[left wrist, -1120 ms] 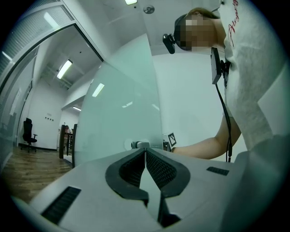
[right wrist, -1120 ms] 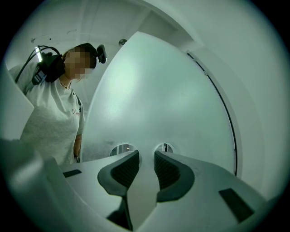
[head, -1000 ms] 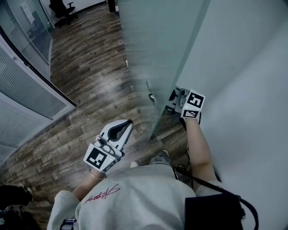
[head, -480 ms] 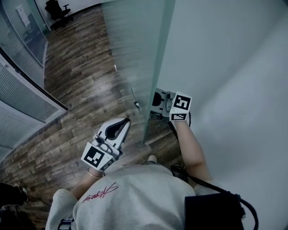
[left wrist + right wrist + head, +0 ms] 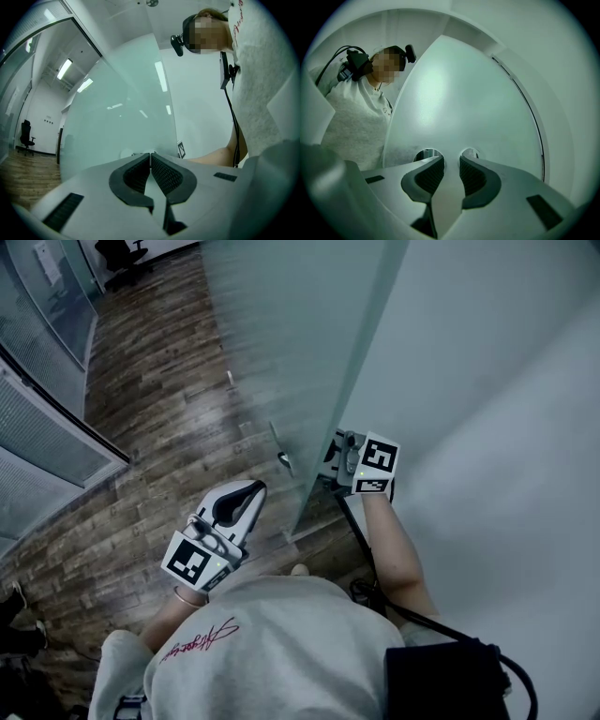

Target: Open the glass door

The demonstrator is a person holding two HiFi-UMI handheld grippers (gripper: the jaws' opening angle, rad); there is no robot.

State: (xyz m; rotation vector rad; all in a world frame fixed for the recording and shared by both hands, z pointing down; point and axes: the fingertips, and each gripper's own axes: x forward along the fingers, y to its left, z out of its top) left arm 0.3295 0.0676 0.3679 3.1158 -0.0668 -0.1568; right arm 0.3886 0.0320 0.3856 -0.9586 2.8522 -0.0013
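Head view, looking steeply down. Tall frosted pale-green glass door [image 5: 281, 324] stands ajar right in front of the person. Its free edge slants down mid-frame between the two claws. Brown wood-plank floor [image 5: 159, 381] lies to its left, plain white wall [image 5: 487, 381] to its right.

Handling, as judged: one stiff, heavy sheet that swings whole on its hinges and carries momentum, so steady force, no jerks. Faces are slick, nothing to pinch. The bare edge is likely the brittle part. Take hold at the hardware only.

Looks: matte and translucent, floor planks blur through it. Ceiling lights smear across it in the left gripper view.

Slim metal door handle [image 5: 280, 454] shows on the far face, partway down the sheet. At the near face, just beside the door edge, right claw [image 5: 451, 161] has its jaws a narrow gap apart with a pale strip filling the gap. I read this as clenched on the near half of that door handle. Idle left claw [image 5: 150, 155] is clenched, tips meeting, nothing between, apart from the glass.
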